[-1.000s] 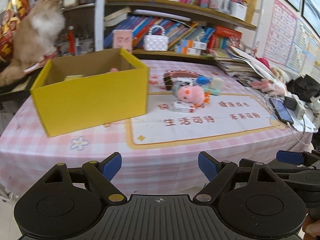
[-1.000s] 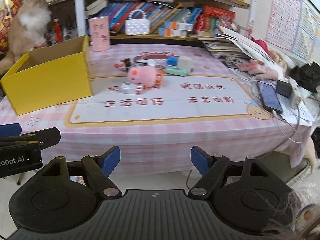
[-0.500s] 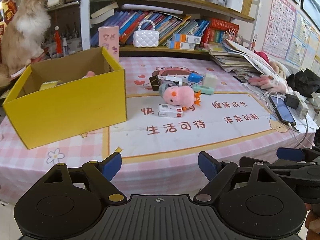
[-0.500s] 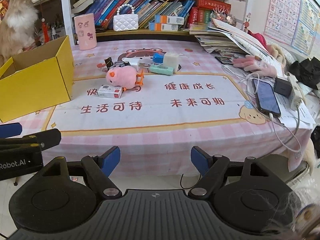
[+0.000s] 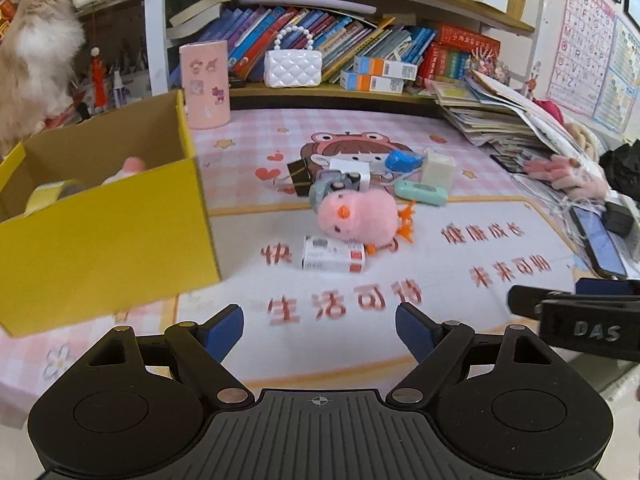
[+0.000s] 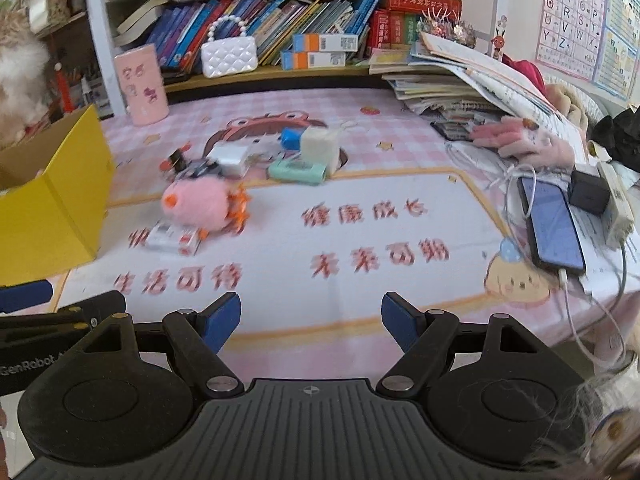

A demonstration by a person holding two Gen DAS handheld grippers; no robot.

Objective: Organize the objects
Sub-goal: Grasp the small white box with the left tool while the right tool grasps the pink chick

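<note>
A yellow cardboard box (image 5: 104,240) stands open at the table's left, with a tape roll (image 5: 48,196) and a pink item inside; it also shows in the right wrist view (image 6: 52,196). A pink plush chick (image 5: 360,218) lies mid-table beside a small white carton (image 5: 334,259), with a mint case (image 5: 420,192), blue item (image 5: 402,160), white blocks and a binder clip (image 5: 298,172) behind. The chick (image 6: 200,204) and carton (image 6: 174,238) also show in the right wrist view. My left gripper (image 5: 319,330) and right gripper (image 6: 311,320) are open and empty above the near table edge.
A phone (image 6: 554,226) with cables, a charger (image 6: 588,192) and stacked books (image 6: 460,80) crowd the right side. A pink cup (image 5: 205,82) and white purse (image 5: 293,67) stand by the bookshelf. A cat (image 5: 36,56) sits at the far left behind the box.
Both grippers have moved forward toward the table and the pile of objects, which now look larger. Both stay open and empty.
</note>
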